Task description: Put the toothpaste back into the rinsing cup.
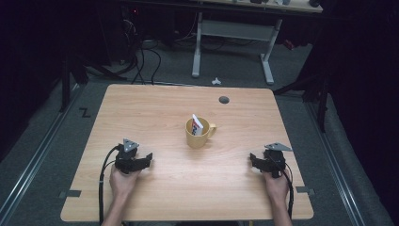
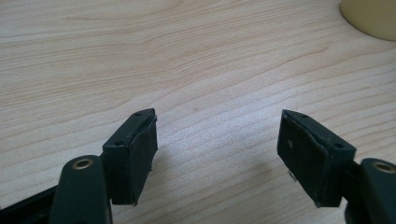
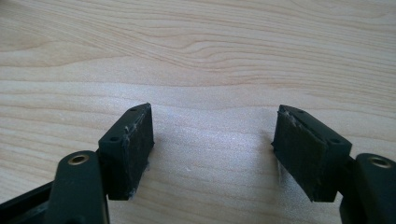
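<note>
We rest the left gripper (image 1: pixel 148 159) and right gripper (image 1: pixel 252 160) low over the table (image 1: pixel 141 108), jaws wide apart, holding nothing — the yellow mug (image 1: pixel 197 134), packet (image 1: pixel 197 125) inside, stands untouched between them; no work looks begun.

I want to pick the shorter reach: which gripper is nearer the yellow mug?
Left. The left gripper sits just short of the yellow mug, to its lower left; the right gripper lies farther off at its lower right.
</note>
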A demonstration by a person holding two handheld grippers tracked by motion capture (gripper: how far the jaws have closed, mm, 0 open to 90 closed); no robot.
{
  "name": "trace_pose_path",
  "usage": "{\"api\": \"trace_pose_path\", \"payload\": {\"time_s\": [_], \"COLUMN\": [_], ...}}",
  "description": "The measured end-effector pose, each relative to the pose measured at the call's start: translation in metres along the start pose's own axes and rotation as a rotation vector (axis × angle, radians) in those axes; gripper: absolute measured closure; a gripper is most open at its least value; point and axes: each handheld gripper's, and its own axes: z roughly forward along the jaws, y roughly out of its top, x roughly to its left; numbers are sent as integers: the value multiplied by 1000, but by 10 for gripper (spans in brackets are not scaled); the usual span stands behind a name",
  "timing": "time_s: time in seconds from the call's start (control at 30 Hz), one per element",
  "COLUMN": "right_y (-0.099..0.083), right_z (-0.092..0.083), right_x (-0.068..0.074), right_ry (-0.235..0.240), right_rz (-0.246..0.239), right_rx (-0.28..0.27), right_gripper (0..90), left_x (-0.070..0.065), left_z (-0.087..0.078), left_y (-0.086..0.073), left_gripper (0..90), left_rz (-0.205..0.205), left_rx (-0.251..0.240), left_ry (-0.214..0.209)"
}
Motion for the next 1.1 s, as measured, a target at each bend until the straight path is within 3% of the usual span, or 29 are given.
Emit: {"api": "trace_pose_path", "payload": {"time_s": [0.6, 0.77, 1.1], "right_y": [0, 0, 0], "right_z": [0, 0, 0], "right_x": [0, 0, 0], "right_ry": [0, 0, 0], "right_rz": [0, 0, 0], "right_rx": [0, 0, 0], "right_gripper": [290, 290, 290], "left_x": [1, -1, -2], "left_z": [7, 8, 8], "left_y": [-1, -1, -1], "left_gripper": [291, 279, 235], "left_rz": [-6, 20, 21], "left_rx": [2, 13, 21], "left_ry": [22, 45, 41]}}
